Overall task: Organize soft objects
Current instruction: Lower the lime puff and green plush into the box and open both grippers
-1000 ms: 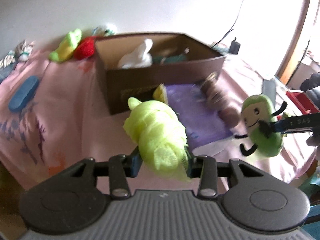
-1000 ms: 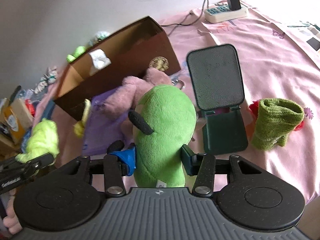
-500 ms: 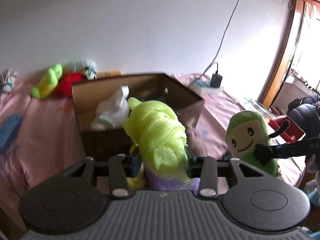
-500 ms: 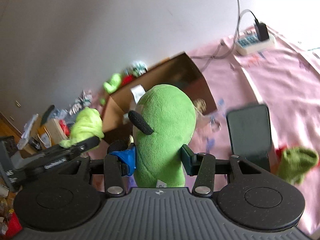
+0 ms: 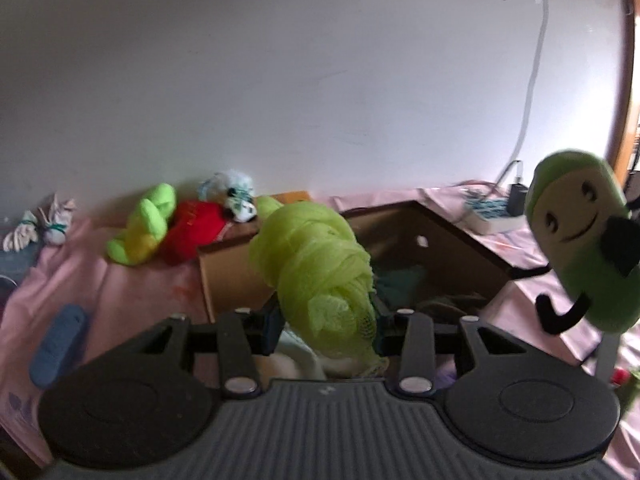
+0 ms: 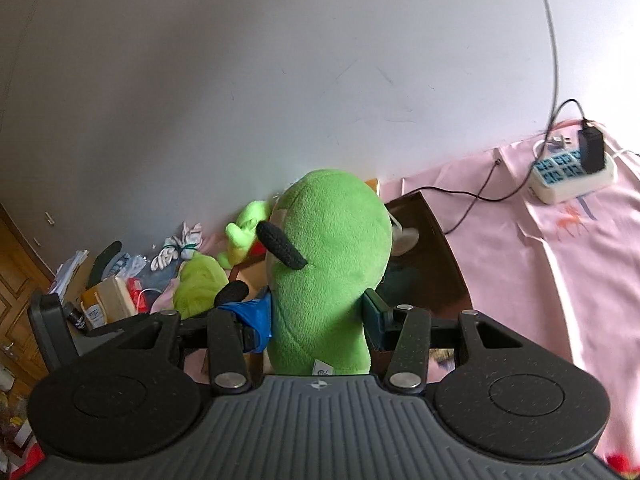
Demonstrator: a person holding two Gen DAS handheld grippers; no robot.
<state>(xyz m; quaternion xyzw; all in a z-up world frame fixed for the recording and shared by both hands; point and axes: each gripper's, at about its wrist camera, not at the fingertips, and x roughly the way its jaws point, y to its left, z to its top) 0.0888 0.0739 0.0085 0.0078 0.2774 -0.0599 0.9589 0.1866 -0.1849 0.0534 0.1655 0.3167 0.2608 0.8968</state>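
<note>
Brown box point(image 5: 452, 248): open-topped on the pink sheet, right in front.
Green plush point(image 6: 332, 276): clamped in the right gripper point(image 6: 316, 320), held up over the box.
Yellow-green mesh pouf point(image 5: 316, 276): pinched by the left gripper point(image 5: 326, 326), above the box.

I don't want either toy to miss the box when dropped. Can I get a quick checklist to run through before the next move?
1. Left gripper shut on the yellow-green mesh pouf: ok.
2. Right gripper shut on the green plush: ok.
3. Brown box open on top: ok.
4. Pouf in front of the box opening: ok; its height above cannot tell.
5. Plush over the box: cannot tell.
6. Free room inside the box: cannot tell.
</note>
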